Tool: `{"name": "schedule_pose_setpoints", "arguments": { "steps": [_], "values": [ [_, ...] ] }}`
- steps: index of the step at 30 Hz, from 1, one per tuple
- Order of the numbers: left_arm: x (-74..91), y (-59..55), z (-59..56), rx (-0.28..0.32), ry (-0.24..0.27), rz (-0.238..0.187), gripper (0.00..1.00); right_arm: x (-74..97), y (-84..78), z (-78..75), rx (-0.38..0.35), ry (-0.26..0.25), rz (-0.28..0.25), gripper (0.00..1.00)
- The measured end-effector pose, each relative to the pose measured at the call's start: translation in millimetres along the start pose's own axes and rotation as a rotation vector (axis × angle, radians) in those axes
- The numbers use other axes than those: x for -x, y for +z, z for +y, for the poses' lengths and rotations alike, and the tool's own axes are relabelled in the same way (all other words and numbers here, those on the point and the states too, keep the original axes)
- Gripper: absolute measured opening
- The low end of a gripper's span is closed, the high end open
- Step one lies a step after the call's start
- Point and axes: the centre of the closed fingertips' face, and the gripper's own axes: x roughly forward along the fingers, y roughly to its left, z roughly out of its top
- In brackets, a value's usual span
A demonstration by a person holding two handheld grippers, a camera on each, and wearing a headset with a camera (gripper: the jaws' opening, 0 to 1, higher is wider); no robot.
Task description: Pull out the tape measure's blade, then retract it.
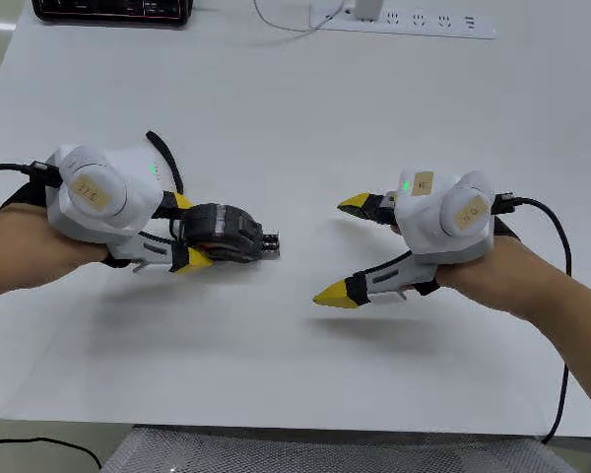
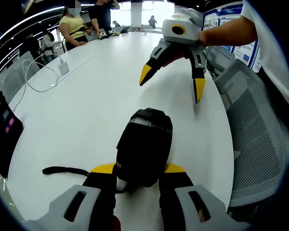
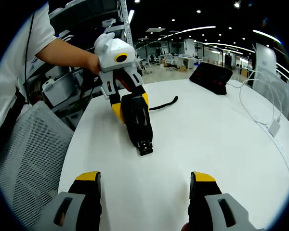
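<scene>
- You are holding the black, rounded, plastic-cased tape measure (image 1: 227, 232) in your left gripper (image 2: 138, 169); its yellow-tipped jaws are pressing on the rear half of the case, one on each flat side.
- The tape measure is sitting low over the white table (image 1: 295, 99), just ahead of your left hand; I cannot tell whether it is touching the surface; its mouth is pointing toward your right gripper (image 1: 343, 248).
- Your right gripper is standing wide open and carrying nothing; it is hanging well apart from the case, with bare table between them.
- The small end hook (image 3: 145, 148) is sitting right at the mouth, and no length of blade is showing; I am judging that the pull is not yet begun, so both the pull and the retraction are waiting to be done.
- The case is looking dark and chunky, narrowing toward the hook; a thin black wrist strap (image 3: 164, 102) is trailing behind it across the table.
</scene>
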Motion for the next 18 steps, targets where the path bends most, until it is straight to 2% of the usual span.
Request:
{"name": "schedule_pose_setpoints", "arguments": {
  "steps": [6, 8, 10, 18],
  "values": [
    [-1.2, 0.1, 0.3, -0.009, 0.003, 0.005, 0.29, -2.4, 0.9, -1.0, -0.003, 0.001, -0.002, 0.7],
    [-1.7, 0.1, 0.4, -0.007, 0.005, 0.006, 0.29, -3.4, 0.9, 0.4, -0.004, 0.01, -0.002, 0.65],
    [-1.9, 0.0, 0.6, 0.006, 0.003, 0.007, 0.29, -5.1, 1.3, 0.0, -0.001, 0.008, -0.002, 0.64],
    [-2.7, -0.4, 1.3, -0.01, 0.012, 0.017, 0.28, -15.1, 6.3, -0.5, 0.003, 0.02, -0.016, 0.62]
  ]
}}
